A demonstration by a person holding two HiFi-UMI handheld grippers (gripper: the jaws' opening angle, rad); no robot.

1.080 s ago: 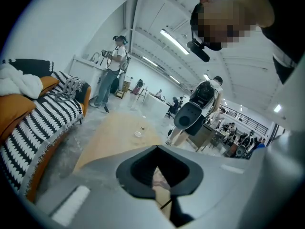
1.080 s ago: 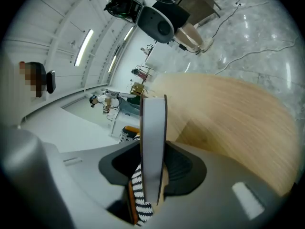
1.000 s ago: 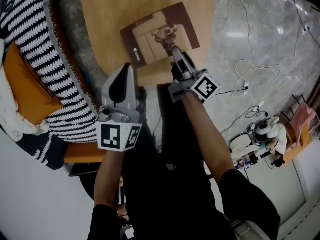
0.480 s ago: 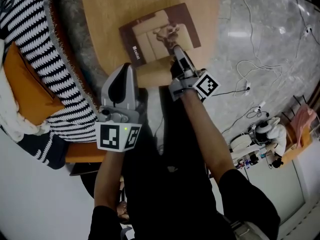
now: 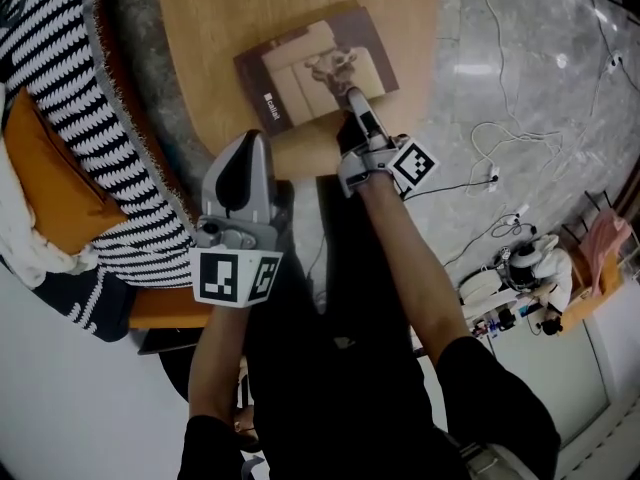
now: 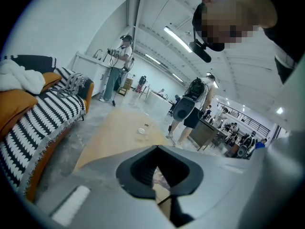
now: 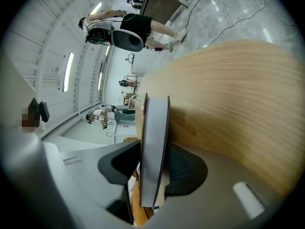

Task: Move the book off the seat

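The brown book [image 5: 310,63] lies over the near part of the light wooden table [image 5: 220,18]. My right gripper [image 5: 350,96] is shut on the book's near edge. In the right gripper view the book's page edge [image 7: 153,147] stands pinched between the two dark pads, with the tabletop [image 7: 228,109] to its right. My left gripper [image 5: 255,138] hangs shut and empty just short of the table's near edge, left of the right one. In the left gripper view its jaws [image 6: 155,175] meet at the tips above the table [image 6: 119,132].
A sofa with a black-and-white striped throw [image 5: 70,68] and an orange cushion [image 5: 45,183] runs along the left. White cables [image 5: 500,138] trail over the grey floor to the right. Several people [image 6: 190,109] stand in the hall beyond the table.
The right gripper and the book have shifted slightly away from me and to the left over the table. The left gripper has stayed still.
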